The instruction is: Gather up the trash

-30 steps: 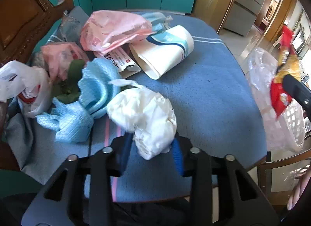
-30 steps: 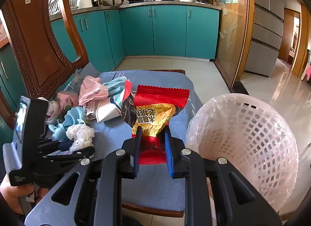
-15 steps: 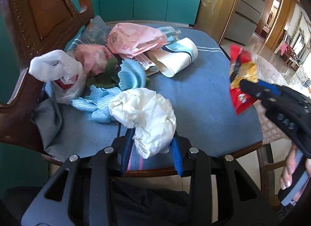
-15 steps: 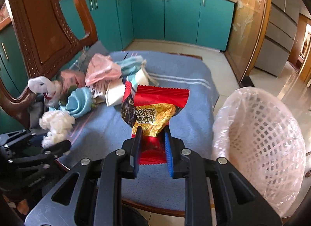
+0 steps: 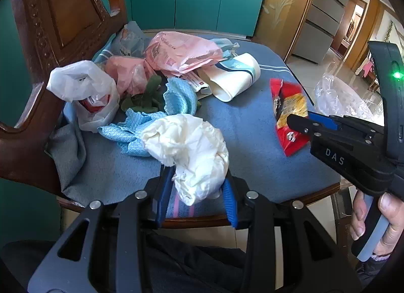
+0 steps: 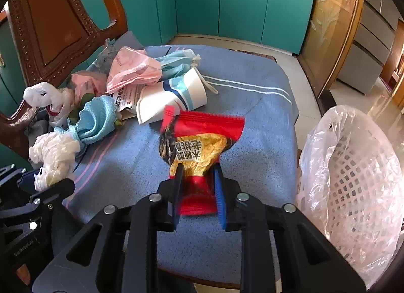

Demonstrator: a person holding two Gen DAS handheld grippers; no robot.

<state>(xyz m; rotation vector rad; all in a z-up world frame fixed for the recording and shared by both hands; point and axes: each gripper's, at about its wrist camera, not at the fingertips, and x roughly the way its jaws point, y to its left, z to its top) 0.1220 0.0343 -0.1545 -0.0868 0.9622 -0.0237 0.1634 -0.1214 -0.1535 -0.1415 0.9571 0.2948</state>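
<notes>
Your left tongs (image 5: 195, 192) pinch the crumpled white wad (image 5: 189, 146) and your right tongs (image 6: 198, 179) pinch the red snack wrapper (image 6: 202, 141), both lifted off the table (image 6: 252, 126), so each can drop into the lined basket (image 6: 353, 179) at right.

A blue cloth (image 6: 252, 121) with thin white stripes covers the wooden table (image 5: 315, 190) — its brown edge shows at the near side. A carved dark-wood chair back (image 6: 50, 23) rises at the table's left. Teal cabinet doors (image 6: 222, 2) run along the far wall, with pale floor tiles (image 6: 293, 65) below them. On the right stand an amber glass-panelled door (image 6: 330, 15) and, beyond it, a grey fridge (image 5: 325, 15) — both well apart from the table.
</notes>
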